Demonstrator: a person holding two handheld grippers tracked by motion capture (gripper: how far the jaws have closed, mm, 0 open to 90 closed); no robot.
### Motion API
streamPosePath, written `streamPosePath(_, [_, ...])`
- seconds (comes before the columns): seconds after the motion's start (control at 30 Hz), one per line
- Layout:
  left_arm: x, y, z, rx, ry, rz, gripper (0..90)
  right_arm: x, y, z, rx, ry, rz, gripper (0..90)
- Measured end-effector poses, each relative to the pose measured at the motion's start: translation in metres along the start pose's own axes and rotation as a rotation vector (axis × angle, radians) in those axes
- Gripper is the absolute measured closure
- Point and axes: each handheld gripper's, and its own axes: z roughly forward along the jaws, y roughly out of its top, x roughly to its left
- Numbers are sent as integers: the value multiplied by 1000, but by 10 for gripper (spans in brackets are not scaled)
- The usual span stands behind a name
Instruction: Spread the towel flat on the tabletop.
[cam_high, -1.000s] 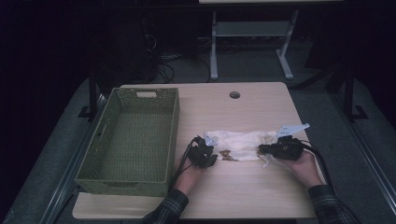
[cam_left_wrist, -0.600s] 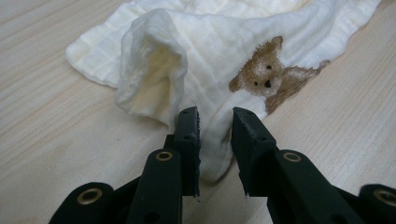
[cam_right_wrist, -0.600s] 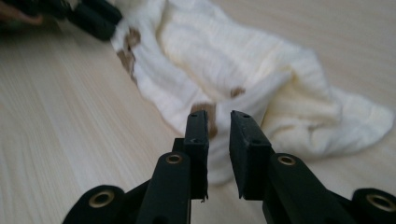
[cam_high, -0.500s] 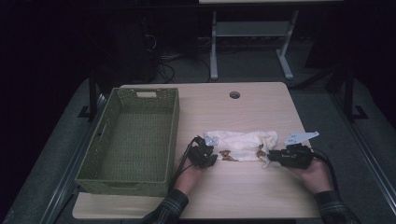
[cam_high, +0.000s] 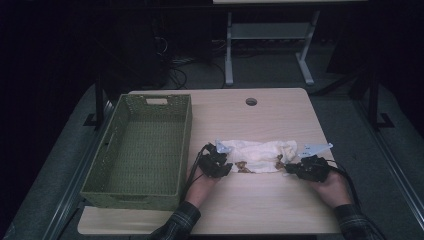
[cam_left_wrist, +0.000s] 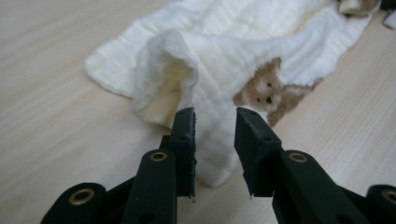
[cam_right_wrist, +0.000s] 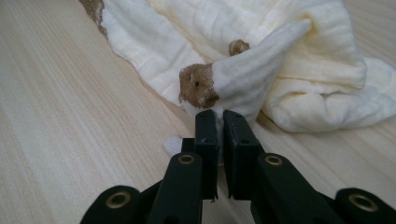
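A cream muslin cloth (cam_high: 260, 154) with brown bear prints is spread crumpled on the wooden table (cam_high: 260, 215), just right of the green woven basket (cam_high: 142, 150). The left gripper (cam_high: 218, 161) is placed at the cloth's left end; its jaws are parted, having just opened a little, with a cloth fold (cam_left_wrist: 212, 140) lying between them but not pinched. The right gripper (cam_high: 295, 169) is set at the cloth's right end, its jaws nearly together and having just closed, clamped on a thin corner of the cloth (cam_right_wrist: 243, 88) (bear print right above the tips). Both hands are resting low on the table.
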Motion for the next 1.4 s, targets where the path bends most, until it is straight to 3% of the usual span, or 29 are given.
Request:
streamPosePath(0.1, [-1,0,-2,9,20,4,673,-3,-1,-2,8,3,2,844])
streamPosePath(0.33, [-4,-6,8,66,0,-3,660,-12,-6,-7,12,-3,31,847])
streamPosePath(0.4, [-4,-6,8,69,7,12,696,-13,-6,-8,17,-10,28,850])
streamPosePath(0.5, [-3,-5,7,67,8,10,825,-16,-8,-11,6,-13,48,852])
streamPosePath(0.87, [-18,0,-30,-39,-4,7,866,-25,-18,-45,-103,-33,70,854])
streamPosePath(1.1, [-32,-15,-43,-18,-43,-5,866,-21,-38,-63,-129,-10,85,854])
streamPosePath(1.33, [-44,-25,-51,11,-62,1,866,-7,-55,-73,-116,21,67,850])
streamPosePath(1.4, [-46,-29,-52,34,-71,-15,866,-3,-59,-74,-107,33,67,850])
